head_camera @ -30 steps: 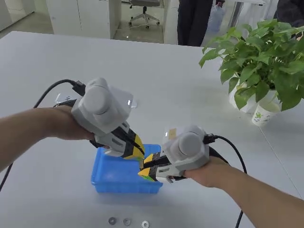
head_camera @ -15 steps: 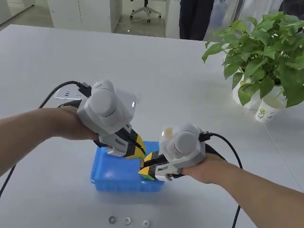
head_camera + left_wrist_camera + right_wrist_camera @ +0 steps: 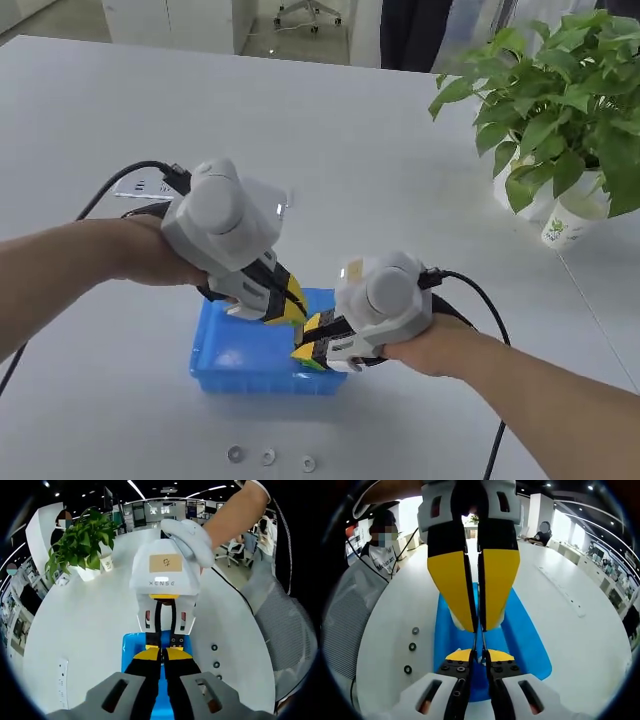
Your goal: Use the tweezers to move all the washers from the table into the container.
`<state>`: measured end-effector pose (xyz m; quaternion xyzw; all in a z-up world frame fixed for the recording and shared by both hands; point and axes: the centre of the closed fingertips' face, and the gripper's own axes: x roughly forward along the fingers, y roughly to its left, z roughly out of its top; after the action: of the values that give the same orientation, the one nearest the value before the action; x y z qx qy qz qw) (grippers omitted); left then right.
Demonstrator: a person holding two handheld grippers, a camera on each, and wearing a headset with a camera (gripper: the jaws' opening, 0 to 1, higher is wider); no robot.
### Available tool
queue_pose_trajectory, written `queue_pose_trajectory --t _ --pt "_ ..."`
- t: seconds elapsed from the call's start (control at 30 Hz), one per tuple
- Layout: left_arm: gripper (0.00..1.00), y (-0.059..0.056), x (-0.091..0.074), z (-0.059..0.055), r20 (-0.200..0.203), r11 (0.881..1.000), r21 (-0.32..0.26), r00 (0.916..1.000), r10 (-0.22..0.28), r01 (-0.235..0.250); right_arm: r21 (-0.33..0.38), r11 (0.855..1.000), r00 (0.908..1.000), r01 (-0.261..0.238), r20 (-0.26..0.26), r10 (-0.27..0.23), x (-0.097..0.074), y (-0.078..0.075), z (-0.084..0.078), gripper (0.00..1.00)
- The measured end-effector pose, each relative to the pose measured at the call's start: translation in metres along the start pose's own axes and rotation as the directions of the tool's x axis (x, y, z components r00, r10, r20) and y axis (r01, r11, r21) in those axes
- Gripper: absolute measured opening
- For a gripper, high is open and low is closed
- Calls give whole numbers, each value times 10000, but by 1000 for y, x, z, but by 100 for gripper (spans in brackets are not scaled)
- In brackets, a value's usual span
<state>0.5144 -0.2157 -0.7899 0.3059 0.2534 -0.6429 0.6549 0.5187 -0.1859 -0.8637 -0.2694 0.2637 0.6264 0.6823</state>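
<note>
Three small metal washers lie in a row on the white table in front of the blue container. They also appear as washers and washers beside the container. My left gripper and right gripper meet tip to tip over the container's right end. A thin silver strip, apparently the tweezers, runs between both pairs of yellow jaws. The left gripper and right gripper are both shut on it.
A potted green plant in a white cup stands at the table's far right. A white power strip and black cables lie at the left. Chairs and people are beyond the far edge.
The head camera has tilted a little. Both grippers stay tip to tip over the container, and the washers have not moved.
</note>
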Motion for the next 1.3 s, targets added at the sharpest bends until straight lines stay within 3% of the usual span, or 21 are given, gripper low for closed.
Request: queue_pose_trajectory --t 0.7,1.3 --pt "6 -5 -15 10 55 10000 -77 10000 -41 42 -343 9993 9999 116 65 -114 -10 3 14 12" --pt "6 -26 -36 32 170 10000 -5 9998 45 -44 -761 9966 9992 313 271 -294 -33 23 34 12"
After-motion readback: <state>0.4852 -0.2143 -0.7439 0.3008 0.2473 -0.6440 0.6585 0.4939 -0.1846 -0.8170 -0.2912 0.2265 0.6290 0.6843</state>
